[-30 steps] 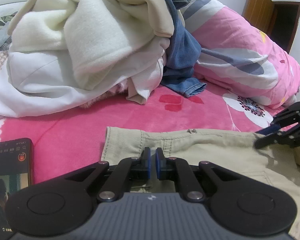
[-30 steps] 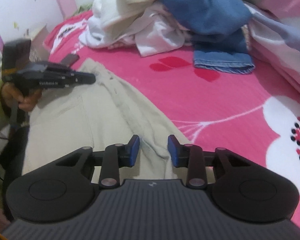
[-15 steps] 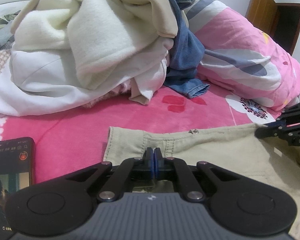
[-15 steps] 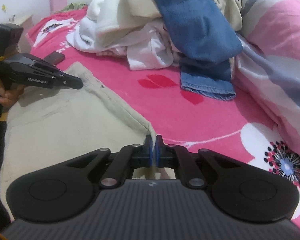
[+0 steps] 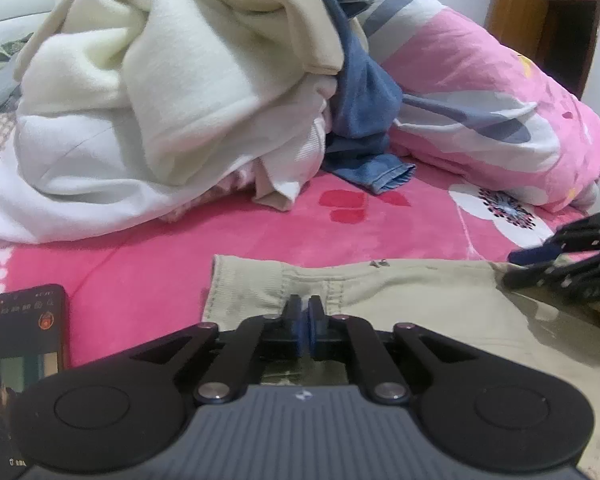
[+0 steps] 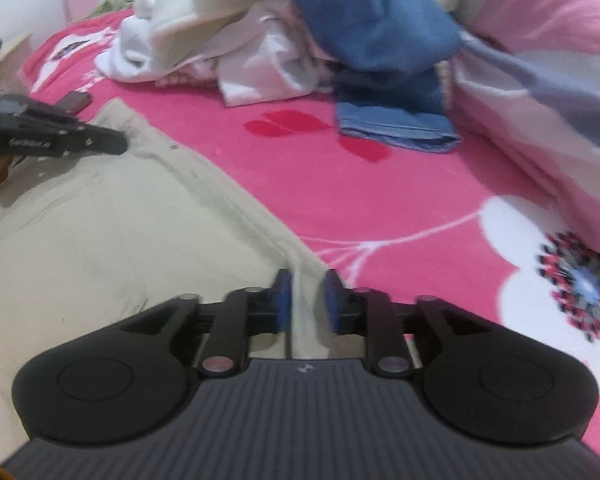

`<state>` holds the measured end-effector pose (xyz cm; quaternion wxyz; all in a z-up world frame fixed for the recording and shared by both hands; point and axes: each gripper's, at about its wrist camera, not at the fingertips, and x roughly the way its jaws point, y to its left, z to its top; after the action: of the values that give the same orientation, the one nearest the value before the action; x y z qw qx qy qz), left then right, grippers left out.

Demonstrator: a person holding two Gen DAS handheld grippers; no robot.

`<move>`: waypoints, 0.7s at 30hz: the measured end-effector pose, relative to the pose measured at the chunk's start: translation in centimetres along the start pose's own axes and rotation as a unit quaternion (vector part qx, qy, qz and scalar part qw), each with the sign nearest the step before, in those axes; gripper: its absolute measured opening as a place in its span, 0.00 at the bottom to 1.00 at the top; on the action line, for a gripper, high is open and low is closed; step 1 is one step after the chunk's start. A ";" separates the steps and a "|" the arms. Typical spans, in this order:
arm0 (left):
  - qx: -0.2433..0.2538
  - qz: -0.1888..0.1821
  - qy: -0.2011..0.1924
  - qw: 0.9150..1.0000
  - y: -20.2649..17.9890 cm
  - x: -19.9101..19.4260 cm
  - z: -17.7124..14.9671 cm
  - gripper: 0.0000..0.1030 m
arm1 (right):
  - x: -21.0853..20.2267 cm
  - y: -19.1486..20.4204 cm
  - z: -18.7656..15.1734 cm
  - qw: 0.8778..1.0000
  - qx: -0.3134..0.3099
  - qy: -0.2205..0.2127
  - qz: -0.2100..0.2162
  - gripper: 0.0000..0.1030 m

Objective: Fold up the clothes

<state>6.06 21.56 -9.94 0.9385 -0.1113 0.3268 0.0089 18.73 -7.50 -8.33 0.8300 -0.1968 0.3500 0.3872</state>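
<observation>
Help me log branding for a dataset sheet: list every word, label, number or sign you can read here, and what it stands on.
"GenRobot.AI", blurred but just legible: white print on the side of the black left gripper.
Too small to read: the red and white characters on the black smartphone with its screen lit.
Too blurred to read: the white print on the pink bedsheet.

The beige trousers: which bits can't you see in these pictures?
- Beige trousers: the legs, cut off by the bottom edge in both wrist views.
- Waistband under the left hand-held gripper: hidden by its fingers, left wrist view.
- Right wrist view: all blurred.
</observation>
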 end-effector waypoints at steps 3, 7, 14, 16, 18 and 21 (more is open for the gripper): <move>-0.002 -0.014 -0.003 1.000 -0.2 -0.6 0.3 0.27 | -3.2 -1.0 0.0 0.998 0.039 -0.037 -0.019 0.48; 0.010 -0.009 -0.025 1.000 -1.4 -2.0 0.7 0.49 | -9.4 -2.2 -1.6 0.989 0.078 -0.101 -0.071 0.50; 0.052 -0.025 -0.002 0.998 -5.1 -2.7 2.2 0.51 | -18.2 -0.3 -8.0 0.967 0.107 -0.159 -0.169 0.50; 0.061 -0.033 0.004 0.998 -6.5 -2.5 2.4 0.53 | -19.5 1.3 -10.5 0.959 0.116 -0.172 -0.194 0.50; 0.071 -0.040 0.008 0.997 -8.0 -2.3 2.3 0.54 | -20.3 2.9 -13.1 0.951 0.133 -0.181 -0.214 0.48; 0.077 -0.049 0.020 0.996 -9.9 -1.7 2.1 0.57 | -20.9 4.7 -16.4 0.938 0.174 -0.183 -0.236 0.47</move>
<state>6.91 12.50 -5.29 0.9367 -0.0549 0.3397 -0.0650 -1.49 -24.99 -4.37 0.9684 -0.0517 0.1978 0.1426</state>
